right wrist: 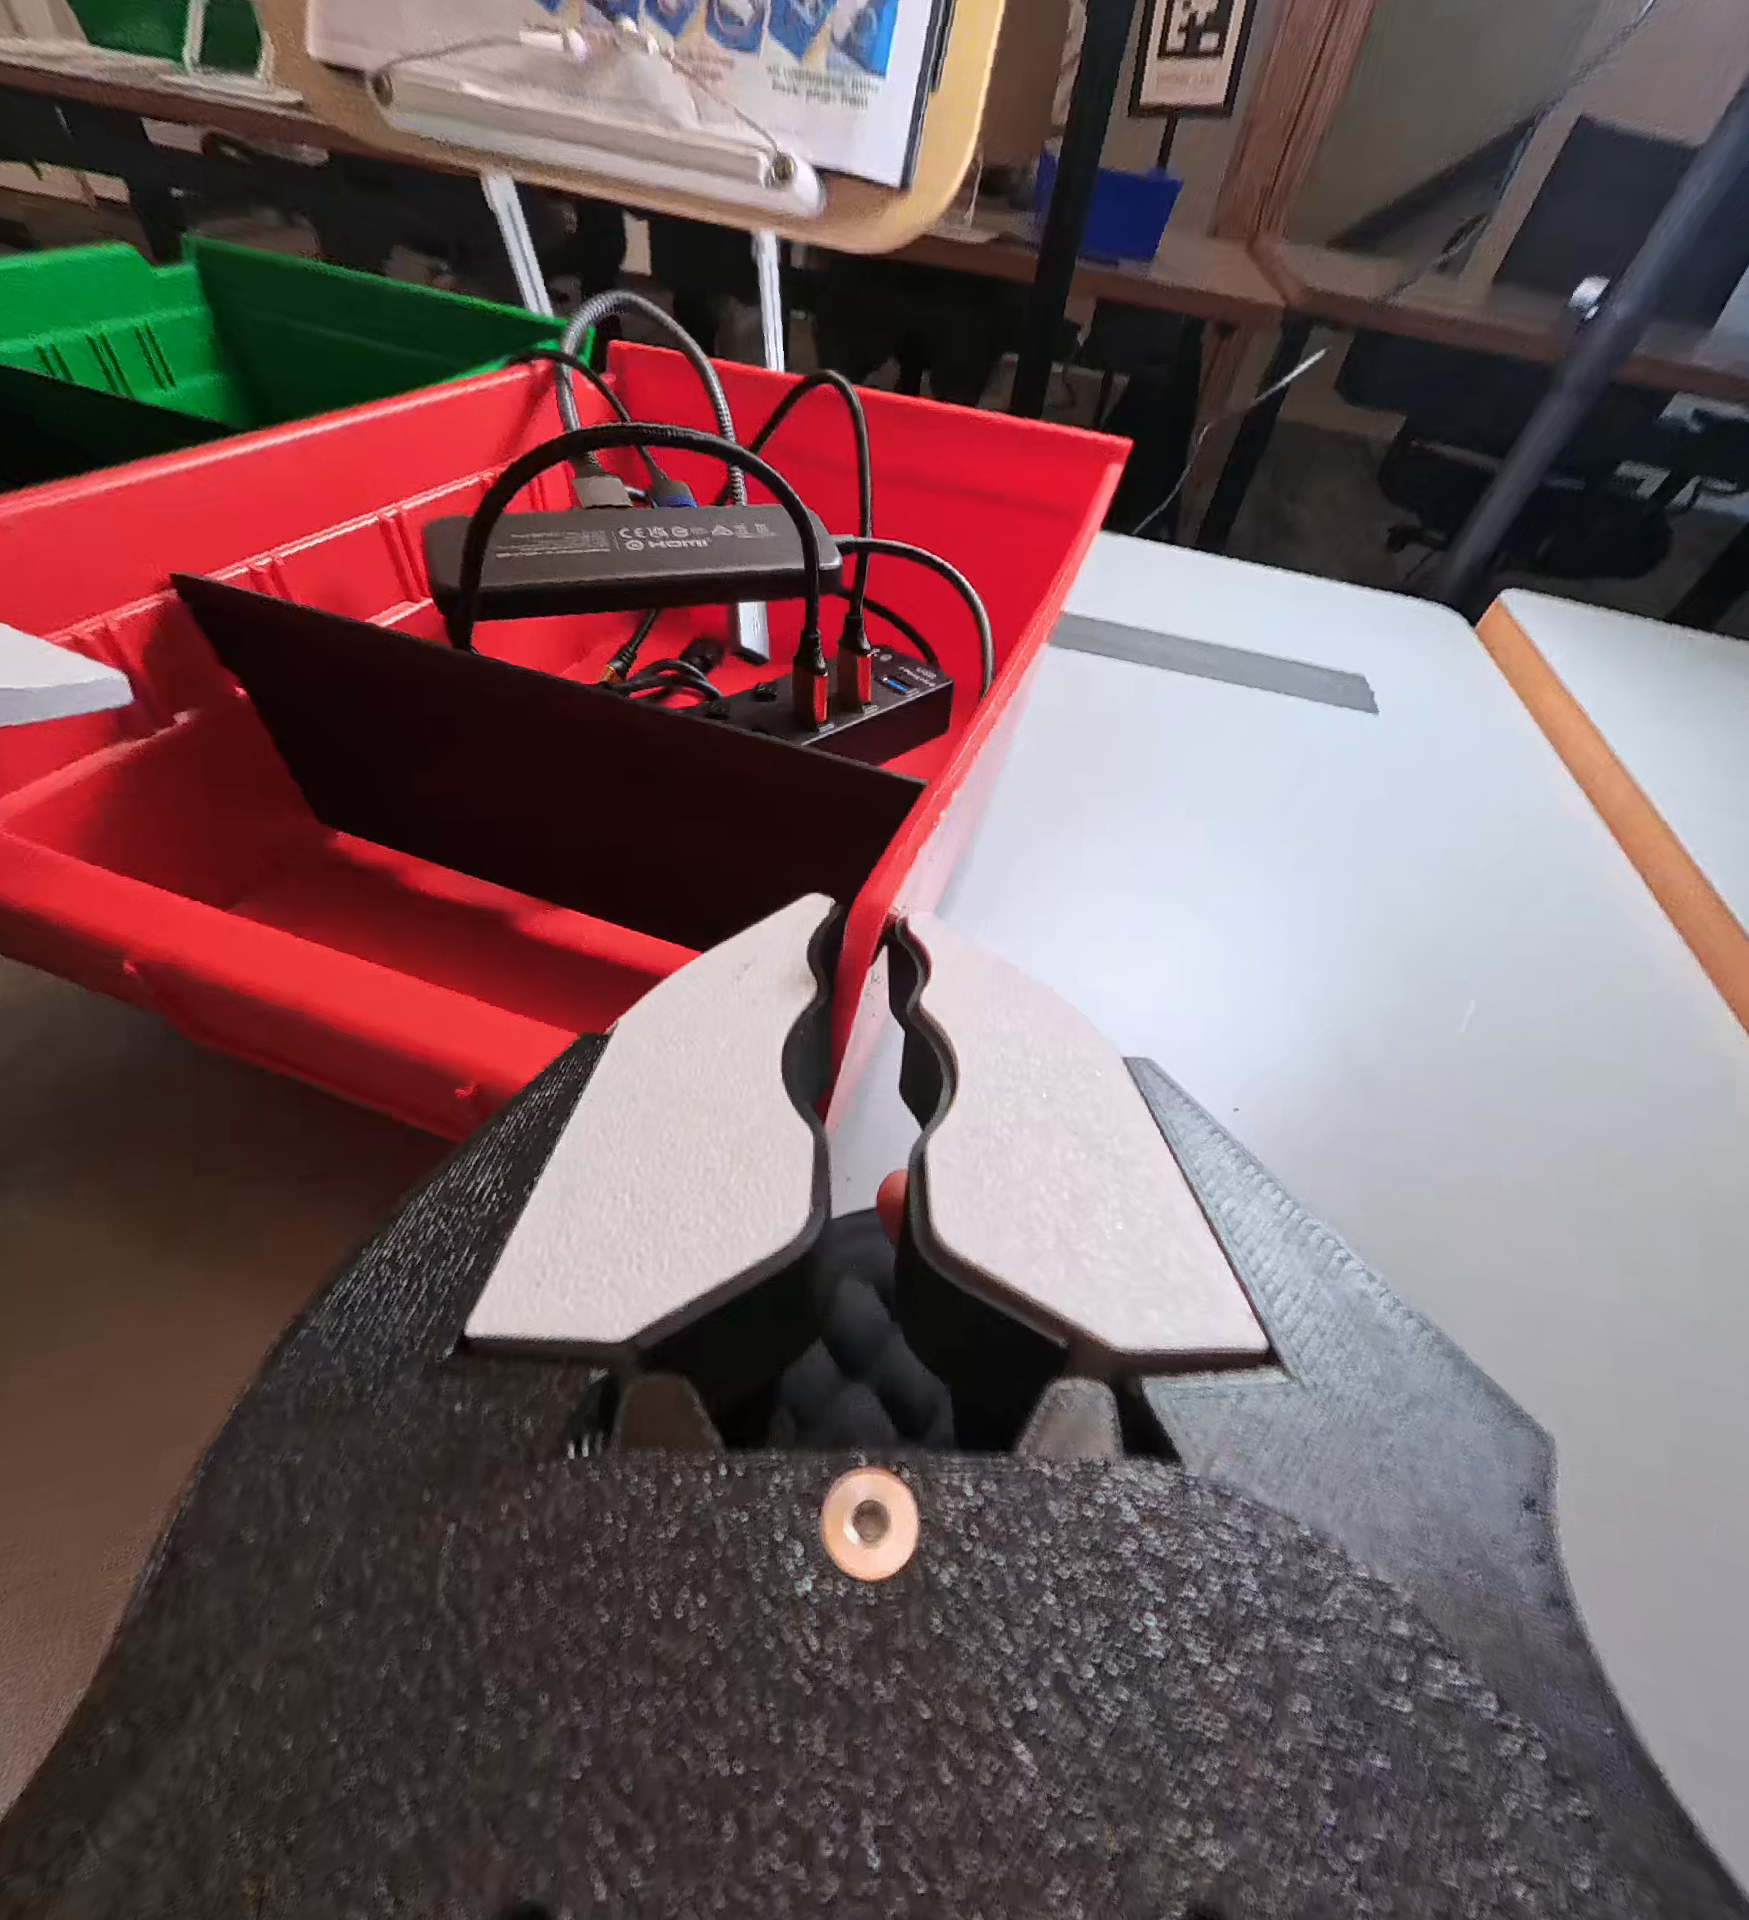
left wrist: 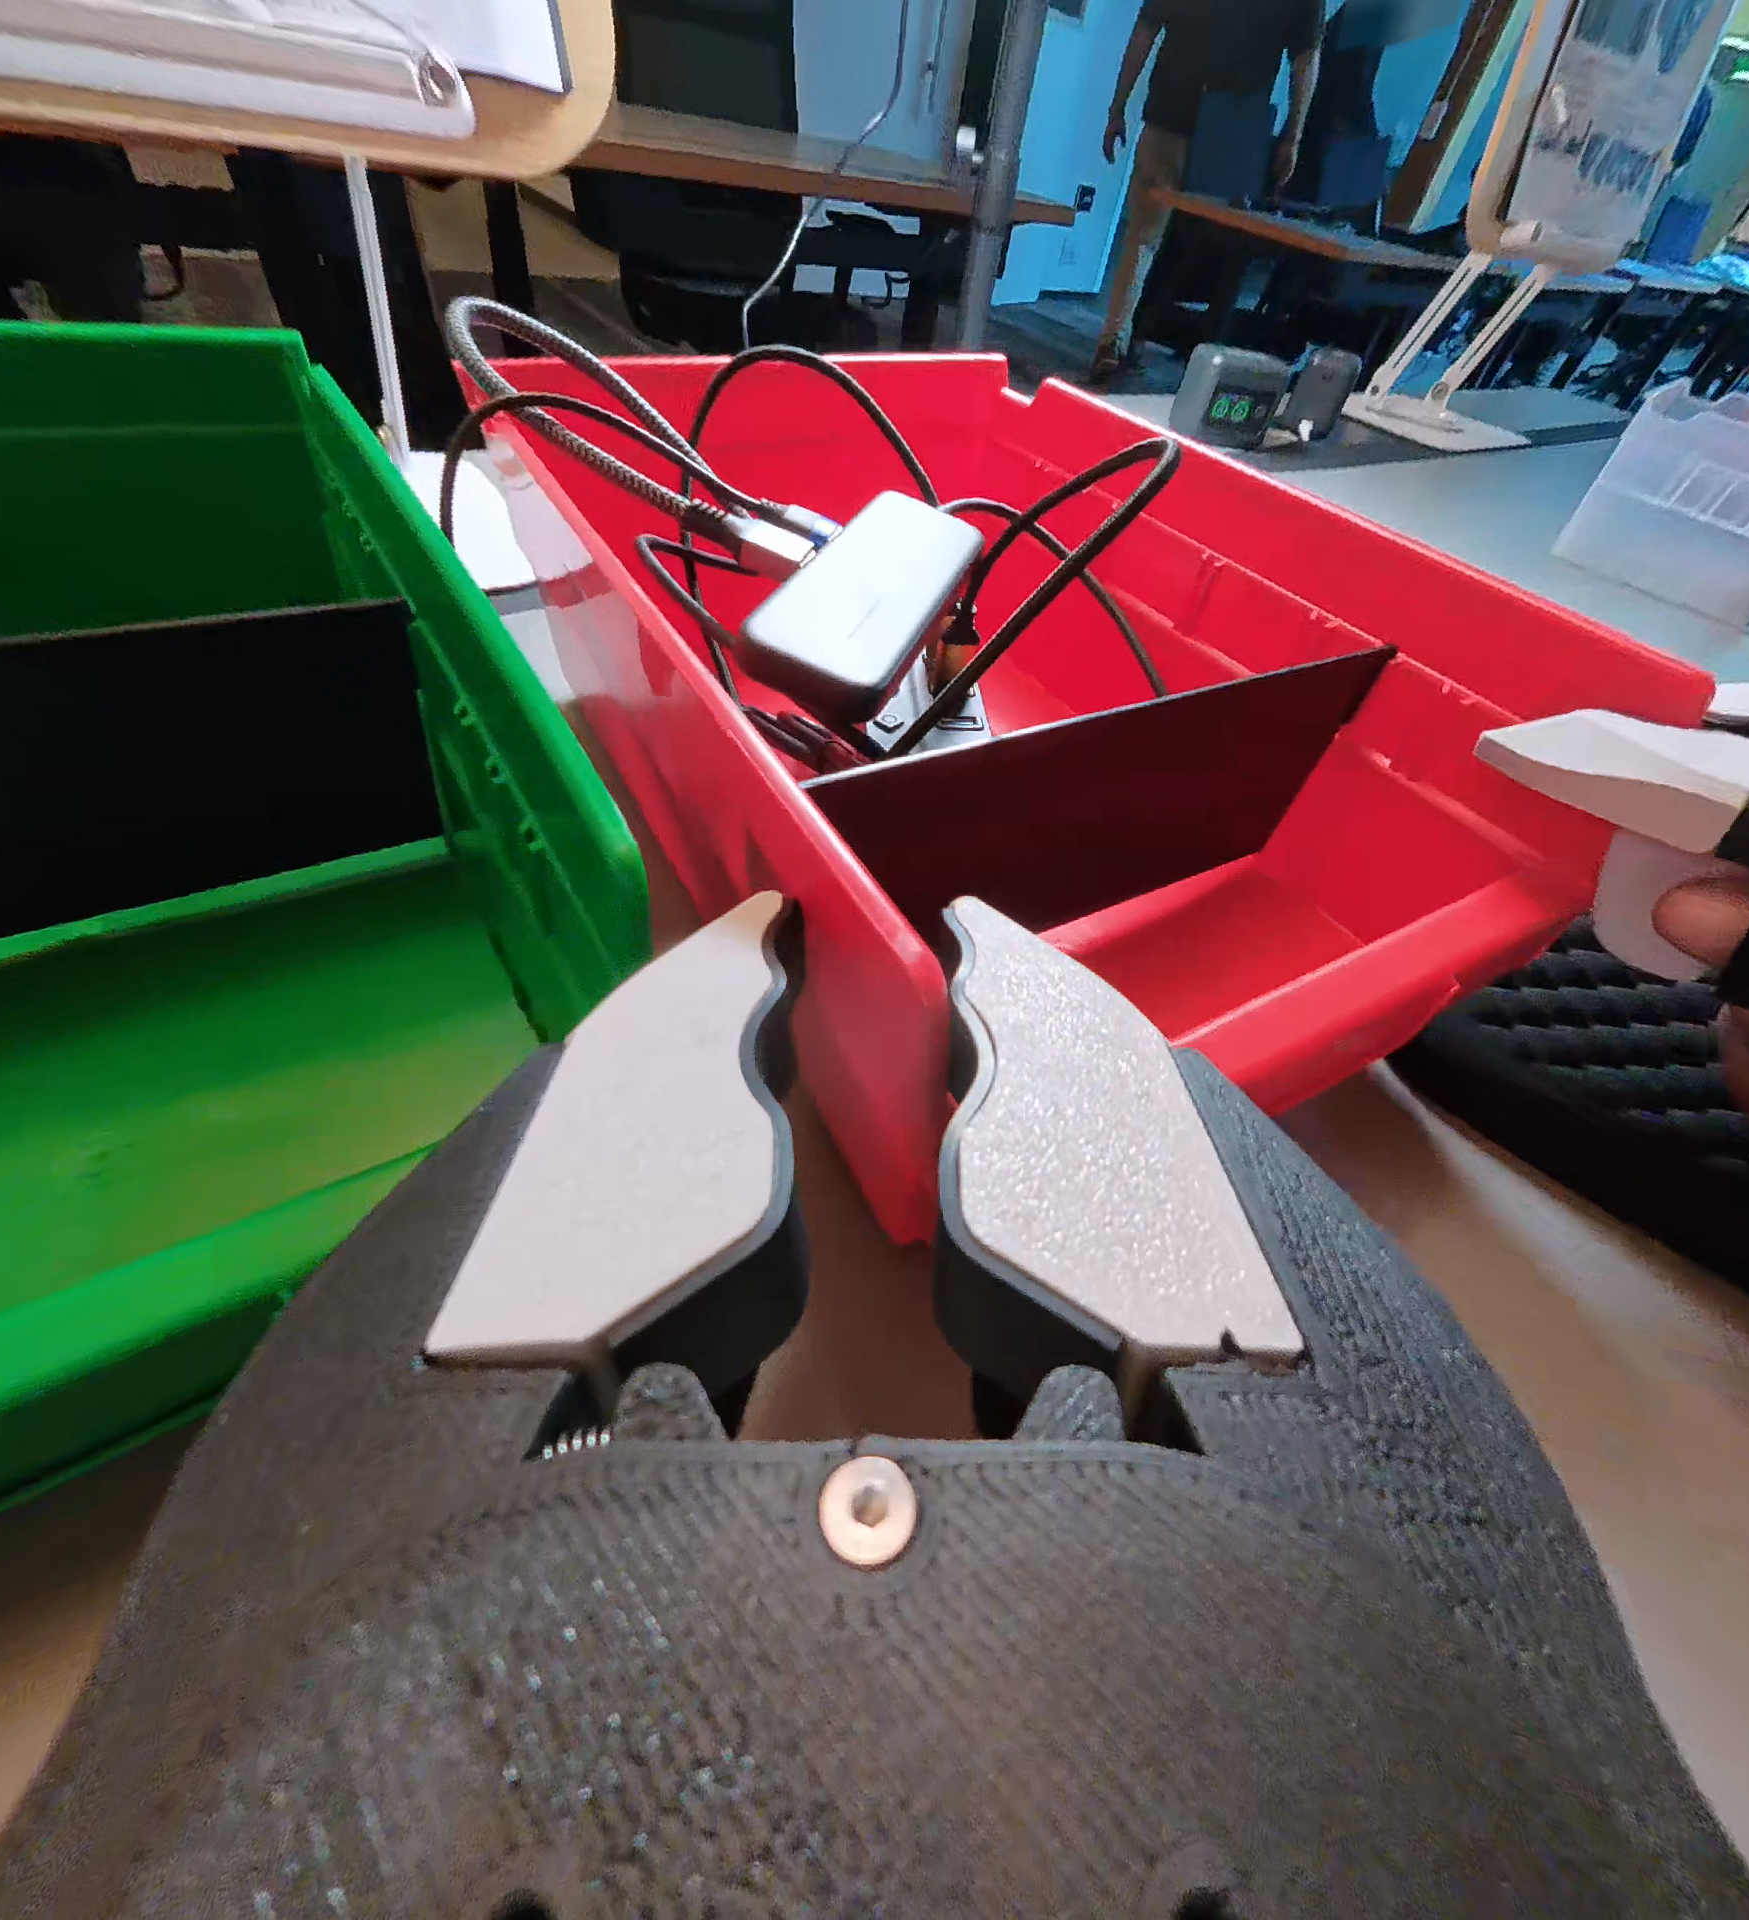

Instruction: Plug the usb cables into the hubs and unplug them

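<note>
Hubs and cables are all sitting in the far section of the red bin [left wrist: 1296,582], behind the black divider [left wrist: 1088,800]. From my left cam the grey hub [left wrist: 865,603] is propped up at a tilt on top of the black hub [right wrist: 854,712], and braided cables [left wrist: 579,416] loop up over the bin's far rim and plug into the grey hub's far end. From the right cam I can see two orange-ended plugs [right wrist: 828,675] standing in the black hub, which lies near the bin's right wall. My left gripper [left wrist: 868,914] has its fingers straddling the bin's near-left wall, one finger outside and one inside; looks like it's pinching the wall, though there's a sliver of gap on the outer side. My right gripper [right wrist: 865,925] is doing the same on the near-right wall, fingers pressed close on either side of it. Green bin [left wrist: 174,831] sits just beside the red one on the left, with its own black divider. Red bin rests on a tan table [left wrist: 1535,1299], and there's a black mat [left wrist: 1618,1081] near its right corner.
</note>
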